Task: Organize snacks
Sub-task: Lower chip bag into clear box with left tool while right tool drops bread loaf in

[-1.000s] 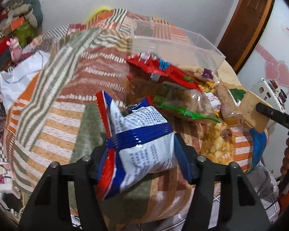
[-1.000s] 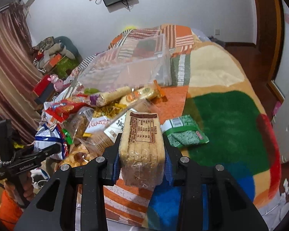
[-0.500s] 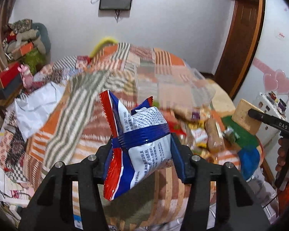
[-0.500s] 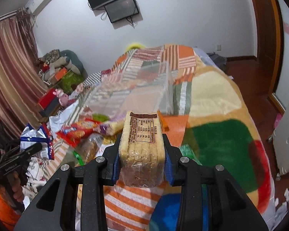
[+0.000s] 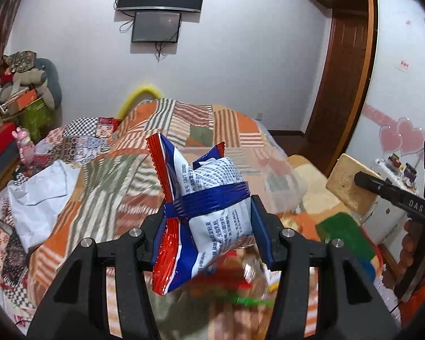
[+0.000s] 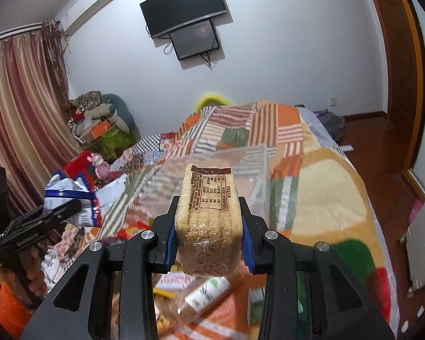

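My left gripper [image 5: 209,226] is shut on a white, blue and red snack bag [image 5: 209,206] and holds it up above the bed; the bag also shows in the right wrist view [image 6: 70,198]. My right gripper [image 6: 208,238] is shut on a clear-wrapped pack of tan biscuits [image 6: 208,221], held up in the air; it also shows in the left wrist view [image 5: 350,184]. A clear plastic bin [image 6: 257,170] stands on the bed ahead of both grippers and looks empty. Several loose snack packs [image 6: 204,297] lie blurred below the fingers.
The patchwork bedspread [image 5: 104,187] covers the bed. A white plastic bag [image 5: 42,187] lies at its left edge. Boxes and plush toys [image 5: 19,90] pile up at the far left. A wooden door [image 5: 340,79] and a white wardrobe [image 5: 405,85] stand right.
Both grippers have risen from the snack pile with their packs still held. The views have tilted up, so the wall, the screens and the clear bin now lie ahead.
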The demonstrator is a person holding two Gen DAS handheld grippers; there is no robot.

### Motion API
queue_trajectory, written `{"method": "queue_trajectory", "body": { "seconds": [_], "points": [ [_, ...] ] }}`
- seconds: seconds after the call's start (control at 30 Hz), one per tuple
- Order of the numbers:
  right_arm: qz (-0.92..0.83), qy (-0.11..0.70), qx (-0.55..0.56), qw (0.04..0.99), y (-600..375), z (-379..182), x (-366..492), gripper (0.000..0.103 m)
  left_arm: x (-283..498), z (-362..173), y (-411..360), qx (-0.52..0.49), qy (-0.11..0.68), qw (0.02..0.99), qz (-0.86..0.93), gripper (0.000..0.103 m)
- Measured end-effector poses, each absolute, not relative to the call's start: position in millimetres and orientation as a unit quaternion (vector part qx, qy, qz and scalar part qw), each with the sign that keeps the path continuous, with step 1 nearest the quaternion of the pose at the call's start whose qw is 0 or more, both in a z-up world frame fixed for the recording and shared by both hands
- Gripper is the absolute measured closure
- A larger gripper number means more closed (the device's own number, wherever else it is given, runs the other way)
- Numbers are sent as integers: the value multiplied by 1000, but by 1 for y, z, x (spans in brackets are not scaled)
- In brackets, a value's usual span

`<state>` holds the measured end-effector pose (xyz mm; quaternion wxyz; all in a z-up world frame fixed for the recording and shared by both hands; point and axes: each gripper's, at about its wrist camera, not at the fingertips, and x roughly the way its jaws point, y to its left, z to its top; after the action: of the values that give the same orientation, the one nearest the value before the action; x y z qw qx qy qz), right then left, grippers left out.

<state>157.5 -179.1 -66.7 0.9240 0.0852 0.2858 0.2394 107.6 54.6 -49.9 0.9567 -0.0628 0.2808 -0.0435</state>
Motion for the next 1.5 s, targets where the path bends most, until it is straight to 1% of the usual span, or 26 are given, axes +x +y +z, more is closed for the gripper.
{"method": "queue_trajectory", "body": {
  "seconds": [0.27,0.53,0.9,1.07,1.27,1.33,1.4,1.5],
  "points": [
    [250,283,84,922,-163,-65,193,70,170,-49,47,-57,296,952,-45,51],
    [248,293,78,920,-151,-73,221,70,218,-68,44,-54,333,940,-48,51],
    [239,348,52,905,-132,-106,270,70,276,-108,46,-43,405,913,-31,51],
    [240,374,44,895,-126,-121,284,70,288,-119,44,-35,425,904,-37,51],
    [244,391,29,887,-118,-130,291,70,293,-120,37,-11,423,905,-38,51],
    [243,399,27,884,-116,-133,292,69,292,-120,37,-12,423,905,-37,51],
    [244,405,27,881,-116,-136,295,67,290,-119,39,-18,423,905,-39,51],
    [241,403,24,883,-117,-133,292,67,283,-115,42,-22,421,906,-37,51]
  ]
}}
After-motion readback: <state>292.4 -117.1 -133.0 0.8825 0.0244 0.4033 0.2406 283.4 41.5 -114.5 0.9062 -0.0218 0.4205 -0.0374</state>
